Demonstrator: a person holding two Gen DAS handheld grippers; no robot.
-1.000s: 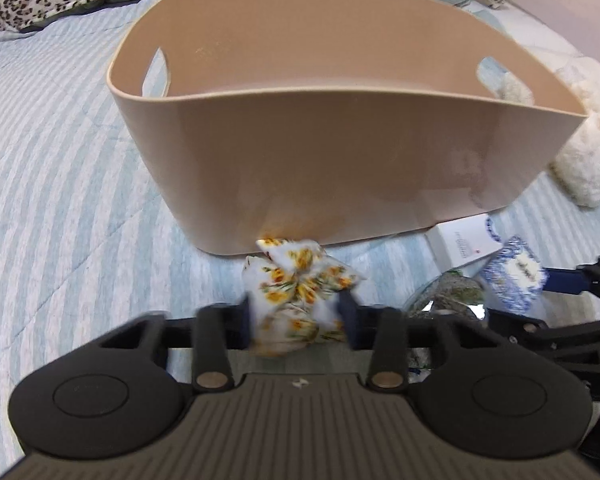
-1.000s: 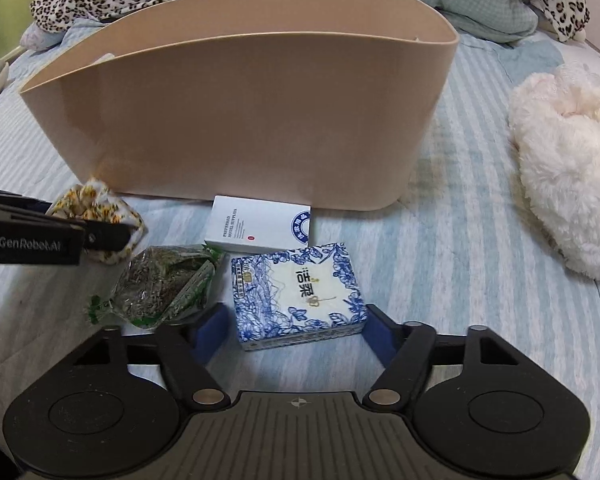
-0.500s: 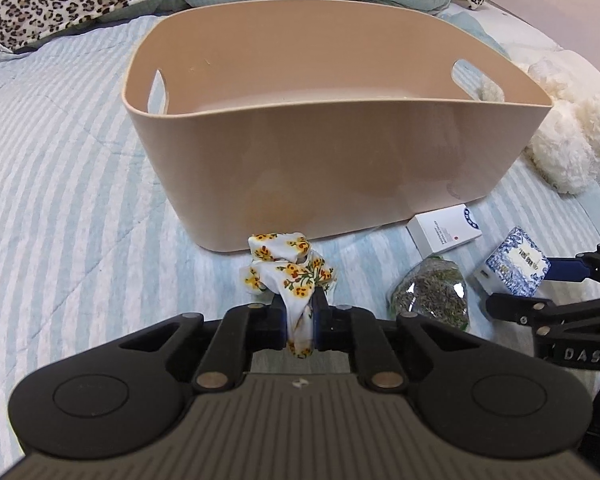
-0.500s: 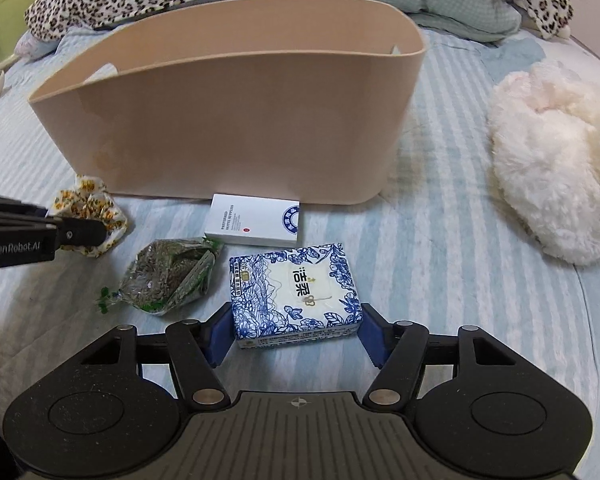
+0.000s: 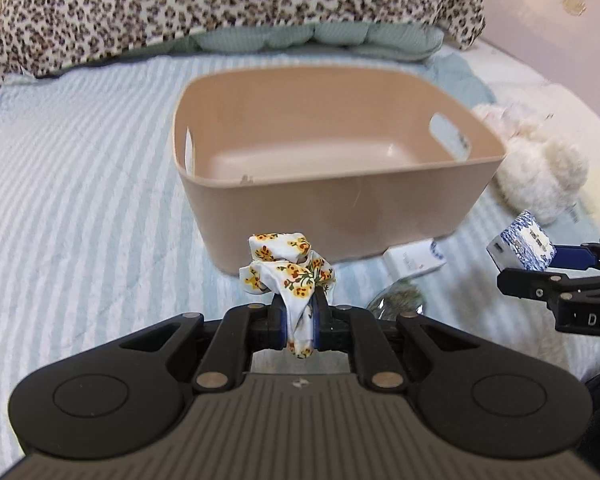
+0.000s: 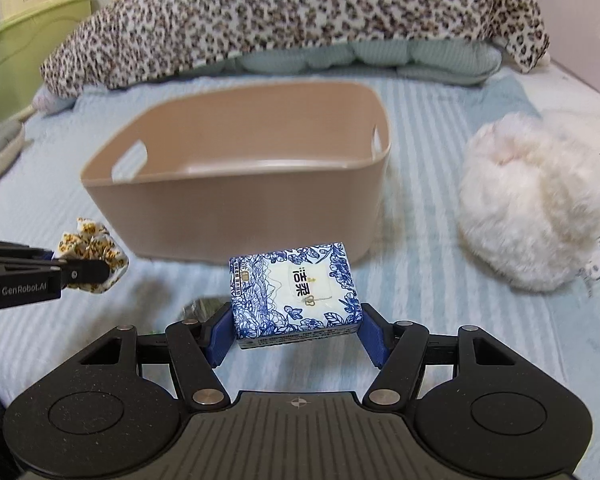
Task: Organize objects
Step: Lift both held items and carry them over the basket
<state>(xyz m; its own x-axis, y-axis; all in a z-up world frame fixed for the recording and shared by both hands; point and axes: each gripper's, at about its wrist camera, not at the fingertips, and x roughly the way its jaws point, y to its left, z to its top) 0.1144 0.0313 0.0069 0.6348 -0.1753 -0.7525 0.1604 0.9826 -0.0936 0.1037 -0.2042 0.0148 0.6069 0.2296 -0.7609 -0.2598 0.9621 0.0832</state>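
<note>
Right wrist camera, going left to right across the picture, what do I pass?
left gripper with the floral scrunchie → beige bin → blue-and-white tissue pack → white fluffy toy

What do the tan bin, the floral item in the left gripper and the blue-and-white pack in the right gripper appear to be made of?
Bin: likely smooth moulded plastic, with a soft sheen and cut-out handles.
Floral scrunchie, held by the left gripper: thin printed fabric, gathered and creased.
Blue-and-white pack, held by the right gripper: glossy film wrap, probably tissues.
</note>
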